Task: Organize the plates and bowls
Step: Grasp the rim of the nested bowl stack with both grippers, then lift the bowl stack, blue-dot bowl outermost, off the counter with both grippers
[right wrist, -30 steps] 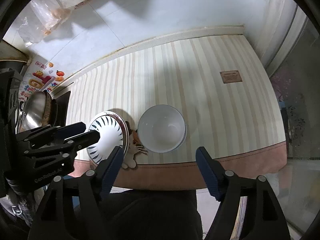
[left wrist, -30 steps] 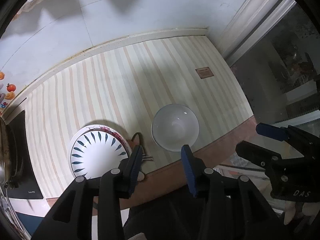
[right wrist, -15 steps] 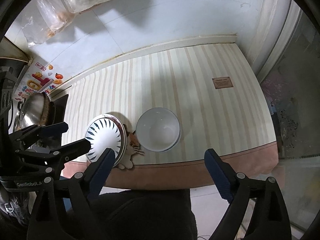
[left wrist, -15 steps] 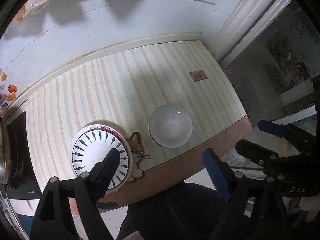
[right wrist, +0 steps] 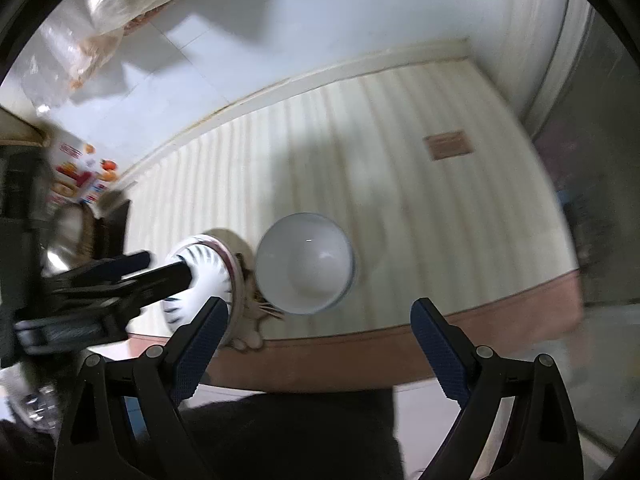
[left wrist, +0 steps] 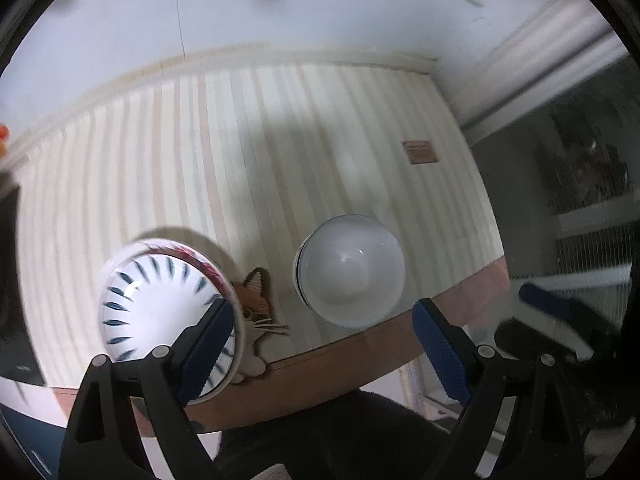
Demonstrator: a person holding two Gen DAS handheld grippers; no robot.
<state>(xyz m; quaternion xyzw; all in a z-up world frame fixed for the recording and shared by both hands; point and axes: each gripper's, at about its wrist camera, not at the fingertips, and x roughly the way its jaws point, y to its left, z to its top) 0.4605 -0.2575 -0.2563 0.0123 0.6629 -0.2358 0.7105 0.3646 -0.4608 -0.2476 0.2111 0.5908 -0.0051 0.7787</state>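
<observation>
A plain white bowl (left wrist: pixel 350 276) sits on the striped counter near its front edge; it also shows in the right wrist view (right wrist: pixel 305 263). Left of it stands a stack of plates (left wrist: pixel 160 308) with a white, blue-dashed plate on top, also in the right wrist view (right wrist: pixel 208 276). My left gripper (left wrist: pixel 320 344) is open and empty, above the front edge between the two. My right gripper (right wrist: pixel 316 344) is open and empty, in front of the white bowl. The left gripper's body (right wrist: pixel 100 284) reaches over the plate stack.
A cat-shaped coaster (left wrist: pixel 256 312) lies between the plates and the bowl. A brown label (left wrist: pixel 420 152) is stuck on the counter at the right. A black stove (right wrist: pixel 108 224) with a metal pot (right wrist: pixel 64 236) stands at the left. Plastic bags (right wrist: pixel 120 12) hang on the wall.
My left gripper has opened wide from nearly closed. Both grippers have moved down and closer to the counter, so the bowl and plates look larger. The dishes have not moved.
</observation>
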